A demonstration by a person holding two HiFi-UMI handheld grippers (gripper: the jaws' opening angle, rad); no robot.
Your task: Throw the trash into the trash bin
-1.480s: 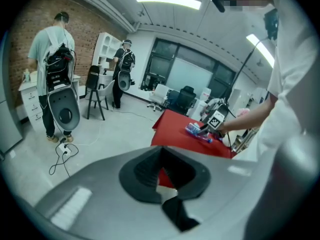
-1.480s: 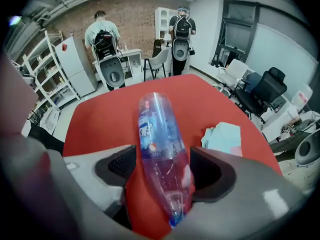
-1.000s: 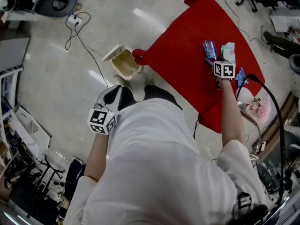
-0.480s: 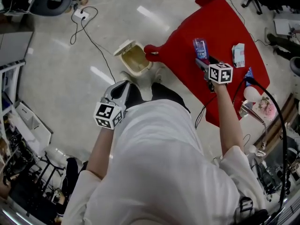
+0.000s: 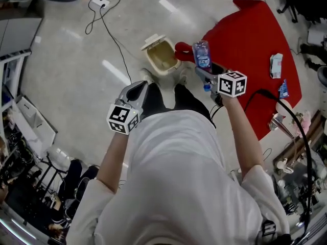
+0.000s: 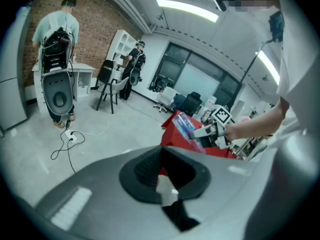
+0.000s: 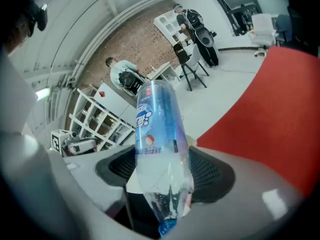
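The right hand-held gripper (image 5: 206, 75) is clamped on a clear plastic bottle (image 5: 202, 55) with a blue label. The right gripper view shows the bottle squeezed between the two dark pads, its blue cap towards the gripper body and its base pointing away. In the head view the bottle hangs over the near left corner of the red-covered table (image 5: 255, 45), just beside the trash bin (image 5: 162, 57). The bin stands on the floor (image 5: 76, 60) off that corner, with its flip lid (image 5: 152, 41) raised and its pale inside showing.

The left hand-held gripper (image 5: 135, 92) is held low in front of the person's white shirt (image 5: 173, 177), well apart from the bin. Its jaws stand apart and nothing sits between them.

A pale packet (image 5: 276, 65) and a small blue packet (image 5: 283, 89) lie towards the right edge of the table, apart from each other. A white power strip (image 5: 99, 1) lies on the floor beyond the bin, and its black cable (image 5: 115, 40) runs back towards the person.
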